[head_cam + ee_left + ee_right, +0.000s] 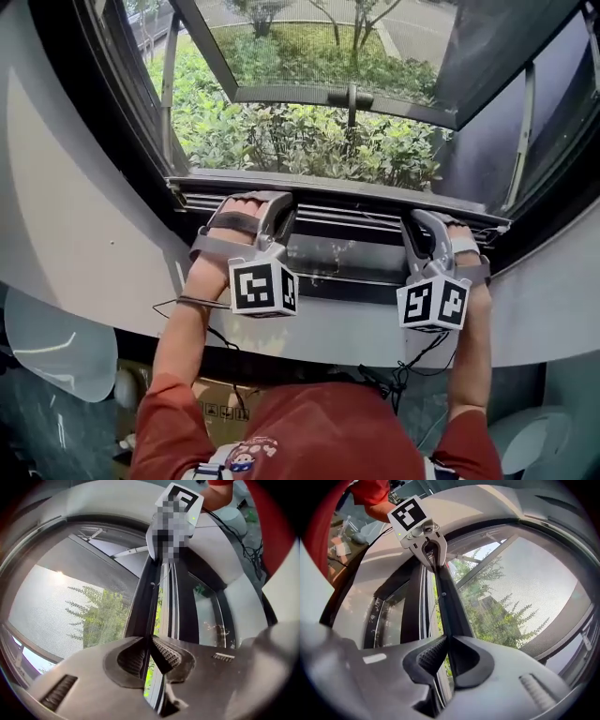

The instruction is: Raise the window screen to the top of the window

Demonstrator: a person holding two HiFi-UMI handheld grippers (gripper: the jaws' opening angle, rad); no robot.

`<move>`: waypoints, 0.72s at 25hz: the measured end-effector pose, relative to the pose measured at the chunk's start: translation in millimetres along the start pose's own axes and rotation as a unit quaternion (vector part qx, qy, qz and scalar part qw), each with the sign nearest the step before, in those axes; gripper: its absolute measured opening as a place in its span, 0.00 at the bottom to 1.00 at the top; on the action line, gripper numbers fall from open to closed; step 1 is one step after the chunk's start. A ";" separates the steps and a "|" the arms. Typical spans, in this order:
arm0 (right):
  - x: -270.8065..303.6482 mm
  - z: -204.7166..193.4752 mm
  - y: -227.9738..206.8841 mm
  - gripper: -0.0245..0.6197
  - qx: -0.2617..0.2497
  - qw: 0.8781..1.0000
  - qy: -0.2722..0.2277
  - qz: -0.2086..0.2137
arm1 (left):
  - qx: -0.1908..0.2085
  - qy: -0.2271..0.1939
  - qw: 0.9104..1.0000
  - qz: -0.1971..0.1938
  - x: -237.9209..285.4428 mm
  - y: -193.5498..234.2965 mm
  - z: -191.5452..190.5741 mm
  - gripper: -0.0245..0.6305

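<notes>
The window screen's dark bottom bar [349, 199] runs across the window just above the sill. My left gripper [265, 208] is shut on the bar's left part, and my right gripper [419, 228] is shut on its right part. In the left gripper view the ribbed pads [165, 651] of the left gripper [147, 641] pinch the bar [146, 597], with grey mesh [56, 611] beside it. The right gripper view shows the right gripper [447, 641] clamped on the same bar [449, 609], with the mesh [534, 597] stretching to the right and the left gripper [430, 557] at the bar's far end.
An outer glass sash [337, 94] is swung open over green shrubs [300, 141]. A curved white wall [75, 234] frames the window, with a white sill [347, 342] below. Cables [187, 305] hang from the grippers. A cardboard box [217, 405] sits on the floor.
</notes>
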State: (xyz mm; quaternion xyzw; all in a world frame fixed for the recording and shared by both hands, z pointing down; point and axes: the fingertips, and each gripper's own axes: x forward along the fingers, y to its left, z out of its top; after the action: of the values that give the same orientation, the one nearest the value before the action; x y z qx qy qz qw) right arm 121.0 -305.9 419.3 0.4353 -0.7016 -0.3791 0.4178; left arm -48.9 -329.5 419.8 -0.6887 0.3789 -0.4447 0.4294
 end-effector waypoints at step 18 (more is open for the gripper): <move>-3.4 13.6 -46.0 0.08 -0.155 0.977 0.089 -0.119 | 0.104 0.055 0.986 0.115 -8.7 52.3 12.2 0.10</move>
State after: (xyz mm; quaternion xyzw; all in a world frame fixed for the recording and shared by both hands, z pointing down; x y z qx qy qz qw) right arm 123.0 -315.8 372.3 0.4776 -0.5378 -0.4896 0.4929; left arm -47.6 -336.6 365.8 -0.5662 0.4305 -0.4667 0.5256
